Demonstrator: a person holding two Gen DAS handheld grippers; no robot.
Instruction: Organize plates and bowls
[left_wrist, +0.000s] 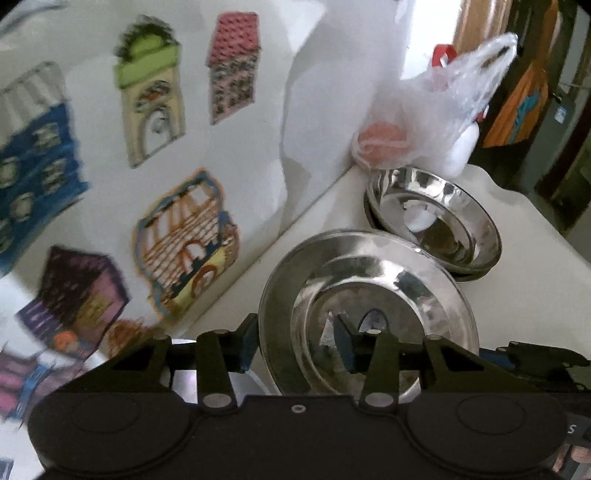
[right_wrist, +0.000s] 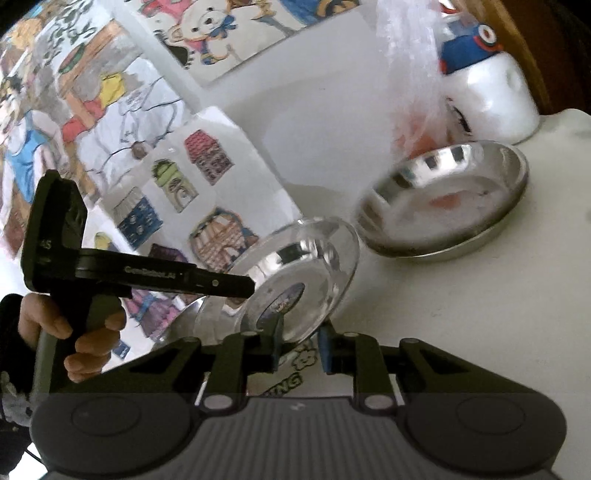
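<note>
The left tool (left_wrist: 297, 341) grips the rim of a steel plate (left_wrist: 369, 314), one finger outside the rim and one inside, and holds the plate tilted up off the white worktop (left_wrist: 524, 236). In the right wrist view the same plate (right_wrist: 295, 280) stands on edge, with the left tool (right_wrist: 247, 286) reaching it from the left in a person's hand (right_wrist: 74, 332). The right tool (right_wrist: 299, 347) sits just at the plate's lower edge, fingers a little apart and clamping nothing. Behind, stacked steel bowls (left_wrist: 436, 225) rest flat on the worktop, near a plastic bag (left_wrist: 443, 110) and a wall of coloured drawings (left_wrist: 147, 147).
</note>
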